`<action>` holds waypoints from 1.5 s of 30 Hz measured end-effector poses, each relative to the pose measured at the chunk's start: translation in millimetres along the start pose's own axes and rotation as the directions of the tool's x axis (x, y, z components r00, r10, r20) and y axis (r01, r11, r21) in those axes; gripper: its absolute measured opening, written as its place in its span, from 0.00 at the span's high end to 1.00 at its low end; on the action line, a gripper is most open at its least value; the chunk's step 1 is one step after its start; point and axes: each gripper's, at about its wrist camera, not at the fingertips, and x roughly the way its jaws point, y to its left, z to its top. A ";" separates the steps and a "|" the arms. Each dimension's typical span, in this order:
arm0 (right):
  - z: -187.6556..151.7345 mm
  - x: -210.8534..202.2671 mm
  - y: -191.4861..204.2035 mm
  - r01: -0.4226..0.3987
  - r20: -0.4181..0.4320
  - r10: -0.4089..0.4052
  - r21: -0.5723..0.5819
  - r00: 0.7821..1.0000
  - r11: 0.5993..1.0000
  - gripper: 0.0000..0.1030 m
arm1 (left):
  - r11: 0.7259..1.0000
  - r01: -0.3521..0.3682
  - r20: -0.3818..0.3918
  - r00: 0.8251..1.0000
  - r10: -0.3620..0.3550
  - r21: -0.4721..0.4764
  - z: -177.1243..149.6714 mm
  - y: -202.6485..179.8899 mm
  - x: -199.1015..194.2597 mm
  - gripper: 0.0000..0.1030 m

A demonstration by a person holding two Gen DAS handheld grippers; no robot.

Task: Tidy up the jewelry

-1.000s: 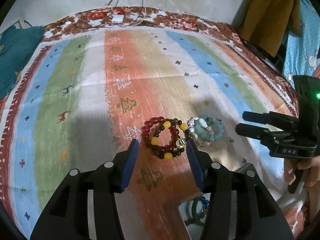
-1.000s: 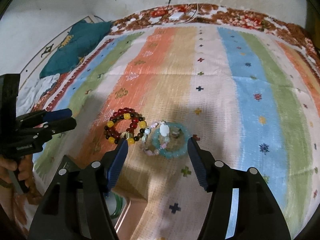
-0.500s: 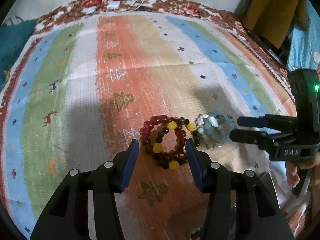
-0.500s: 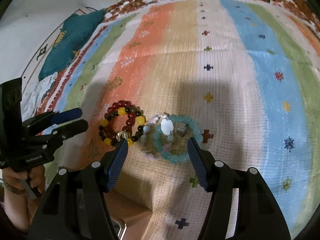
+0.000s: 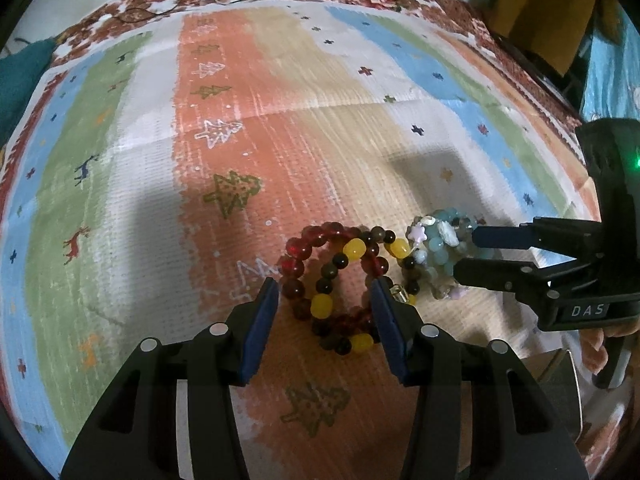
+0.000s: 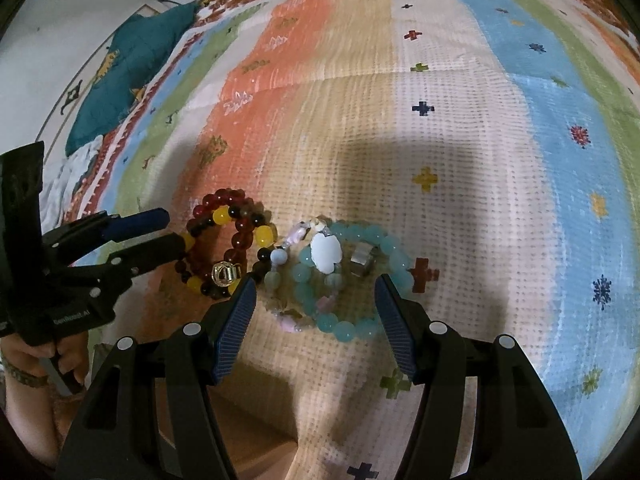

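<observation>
Blue-padded and spread wide, your left claw (image 5: 324, 298) straddles the red, yellow and dark bead bracelets (image 5: 340, 280) lying looped together on the striped bedspread (image 5: 132, 168); its right finger lies over the loops' right side, the left pad sits just beside the red beads, and nothing is gripped. A gold charm (image 6: 226, 274) sits among those beads on the side nearer the aqua pile. Just beside them to the right lies the pale aqua bead bracelet (image 6: 352, 276), tangled with a strand of pink and white beads, a white shell-like piece (image 6: 326, 252) and a small silver block. Your right claw (image 6: 314, 306) is also wide apart, framing the aqua loop without clamping it; whether its pads touch the beads, you cannot tell. In the left wrist view its body reads "DAS" (image 5: 587, 311); the lettering on the left claw's body is too blurred to read.
</observation>
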 end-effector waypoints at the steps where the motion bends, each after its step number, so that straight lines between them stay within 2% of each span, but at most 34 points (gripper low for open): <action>1: 0.4 0.8 0.0 0.001 -0.001 -0.001 -0.001 1.000 1.000 0.41 | 1.000 -0.001 -0.004 1.000 0.001 0.004 0.6 -0.5 2.2 0.57; 3: 0.9 2.8 -1.0 0.004 -0.008 -0.004 0.000 1.000 1.000 0.48 | 1.000 -0.011 -0.015 1.000 0.011 0.015 1.3 -1.8 7.0 0.60; 6: 1.4 6.7 -0.5 0.011 -0.018 -0.011 -0.005 1.000 1.000 0.53 | 0.998 -0.045 -0.027 0.999 0.046 0.043 0.7 -3.9 14.4 0.64; 7: 1.6 7.3 0.0 0.012 -0.019 -0.012 -0.008 1.000 1.000 0.54 | 0.998 -0.054 -0.031 0.998 0.055 0.045 0.5 -3.5 15.7 0.71; 8: 2.0 8.0 0.4 0.011 -0.020 -0.012 -0.009 1.000 1.000 0.59 | 0.997 -0.062 -0.039 0.997 0.064 0.046 0.4 -1.9 17.8 0.75; 9: 2.3 9.2 0.6 0.015 -0.023 -0.015 -0.011 1.000 1.000 0.66 | 0.997 -0.064 -0.047 0.997 0.066 0.045 0.0 -0.8 19.8 0.78; 10: 2.4 10.2 0.4 0.021 -0.026 -0.022 -0.013 0.999 1.000 0.69 | 0.996 -0.073 -0.049 0.996 0.075 0.053 -0.6 -0.9 21.6 0.81; 13: 2.6 11.6 -0.5 0.012 -0.030 -0.012 -0.012 0.999 1.000 0.76 | 0.993 -0.094 -0.041 0.994 0.097 0.074 -1.4 -2.9 21.2 0.84; 15: 3.5 13.4 0.6 -0.001 -0.034 0.001 -0.011 0.999 1.000 0.84 | 0.994 -0.089 -0.039 0.995 0.092 0.066 -1.2 -1.7 19.5 0.84; 18: 2.9 11.9 3.8 0.002 -0.030 -0.003 -0.027 1.000 1.000 0.88 | 0.995 -0.083 -0.030 0.996 0.085 0.057 -0.6 -0.4 14.8 0.87; 26: 3.1 2.0 3.5 0.008 0.008 -0.008 -0.032 1.000 0.999 0.89 | 0.997 -0.068 -0.018 0.998 0.068 0.036 1.8 2.8 7.3 0.87; 30: 4.2 -3.1 5.0 0.004 0.024 -0.003 -0.041 1.000 0.999 0.89 | 0.994 -0.090 -0.013 0.996 0.091 0.056 1.2 0.7 5.3 0.87; 32: 4.0 -4.4 6.1 0.002 0.026 0.000 -0.049 1.000 0.999 0.89 | 0.988 -0.120 -0.009 0.993 0.122 0.098 -1.1 -3.1 5.8 0.87; 45: 3.1 -2.1 6.8 0.009 0.022 -0.008 -0.065 1.000 0.998 0.89 | 0.987 -0.122 -0.011 0.992 0.123 0.101 -2.9 -2.4 7.5 0.89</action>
